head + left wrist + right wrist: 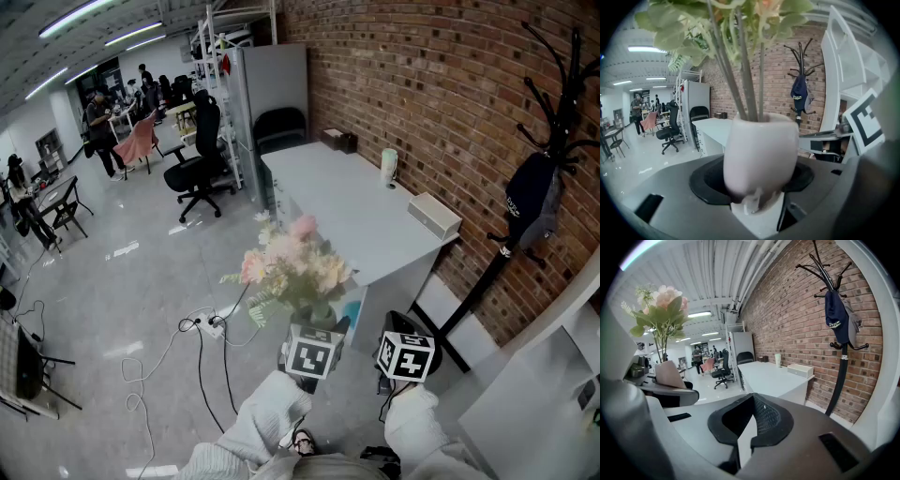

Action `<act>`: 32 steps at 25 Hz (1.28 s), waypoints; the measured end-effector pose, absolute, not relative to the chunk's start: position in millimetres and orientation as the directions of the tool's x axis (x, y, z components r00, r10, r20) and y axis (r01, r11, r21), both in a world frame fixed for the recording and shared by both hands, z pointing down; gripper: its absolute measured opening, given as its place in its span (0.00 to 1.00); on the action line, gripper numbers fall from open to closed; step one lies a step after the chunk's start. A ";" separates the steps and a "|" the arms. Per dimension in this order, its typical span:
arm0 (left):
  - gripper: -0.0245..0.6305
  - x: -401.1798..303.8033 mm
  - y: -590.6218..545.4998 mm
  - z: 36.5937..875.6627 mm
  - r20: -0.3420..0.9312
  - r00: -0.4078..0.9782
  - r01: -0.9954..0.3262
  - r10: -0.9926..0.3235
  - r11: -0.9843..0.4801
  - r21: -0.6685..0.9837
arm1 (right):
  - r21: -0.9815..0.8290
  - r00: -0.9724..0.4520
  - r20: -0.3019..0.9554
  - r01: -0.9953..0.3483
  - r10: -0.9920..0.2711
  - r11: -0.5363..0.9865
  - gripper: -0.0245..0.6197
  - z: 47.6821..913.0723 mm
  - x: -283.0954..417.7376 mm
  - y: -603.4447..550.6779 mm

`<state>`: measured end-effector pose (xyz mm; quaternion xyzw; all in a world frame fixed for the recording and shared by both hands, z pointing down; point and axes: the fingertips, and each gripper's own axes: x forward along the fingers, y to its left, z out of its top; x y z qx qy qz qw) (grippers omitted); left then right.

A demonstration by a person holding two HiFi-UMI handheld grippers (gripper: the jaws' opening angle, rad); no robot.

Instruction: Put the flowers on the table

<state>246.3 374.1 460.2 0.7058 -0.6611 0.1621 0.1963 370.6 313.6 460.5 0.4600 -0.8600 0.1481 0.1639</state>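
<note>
1 view, the left gripper view, shows jaws clasping vase [759, 154].

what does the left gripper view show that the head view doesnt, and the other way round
Only the left gripper view: the white vase gripped in the left tongs, with bare stems rising from it.
Only the head view: cables on the floor, and a cup and a white box on the table.
Both: the flowers, the table, the brick wall, the coat rack and a black chair.
</note>
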 end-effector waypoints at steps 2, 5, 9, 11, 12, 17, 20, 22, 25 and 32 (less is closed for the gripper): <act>0.48 243.2 372.5 463.2 0.479 0.071 -0.997 -0.875 -0.049 0.059 | -0.101 -0.527 0.419 -0.836 -0.739 0.539 0.07 464.0 366.8 313.6; 0.48 236.3 370.6 467.4 0.482 0.071 -0.997 -0.874 -0.048 0.060 | -0.097 -0.531 0.417 -0.833 -0.738 0.544 0.07 466.5 358.3 311.0; 0.48 217.0 363.9 460.0 0.482 0.068 -0.997 -0.874 -0.046 0.059 | -0.098 -0.535 0.417 -0.830 -0.735 0.549 0.07 462.7 337.3 303.5; 0.48 205.7 360.2 464.2 0.494 0.071 -0.997 -0.867 -0.045 0.064 | -0.114 -0.545 0.417 -0.825 -0.728 0.553 0.07 461.3 324.8 299.9; 0.48 199.9 358.2 465.5 0.498 0.071 -0.997 -0.865 -0.043 0.066 | -0.126 -0.550 0.415 -0.824 -0.725 0.552 0.07 461.2 318.9 297.8; 0.48 167.5 343.4 463.8 0.478 0.056 -0.998 -0.876 -0.033 0.056 | -0.140 -0.543 0.416 -0.831 -0.730 0.539 0.07 462.6 293.0 284.6; 0.48 147.6 337.7 466.6 0.483 0.050 -0.998 -0.874 -0.029 0.052 | -0.142 -0.538 0.413 -0.835 -0.735 0.531 0.07 462.6 277.2 279.3; 0.48 136.2 334.9 468.4 0.482 0.049 -0.998 -0.875 -0.023 0.059 | -0.140 -0.537 0.414 -0.835 -0.735 0.532 0.07 464.0 268.9 277.8; 0.48 122.4 333.1 472.2 0.488 0.050 -0.997 -0.871 -0.015 0.075 | -0.138 -0.533 0.424 -0.837 -0.732 0.529 0.07 468.8 261.1 275.1; 0.48 92.2 317.3 481.9 0.503 0.043 -0.998 -0.863 -0.013 0.062 | -0.144 -0.538 0.449 -0.831 -0.713 0.537 0.07 480.7 232.0 253.5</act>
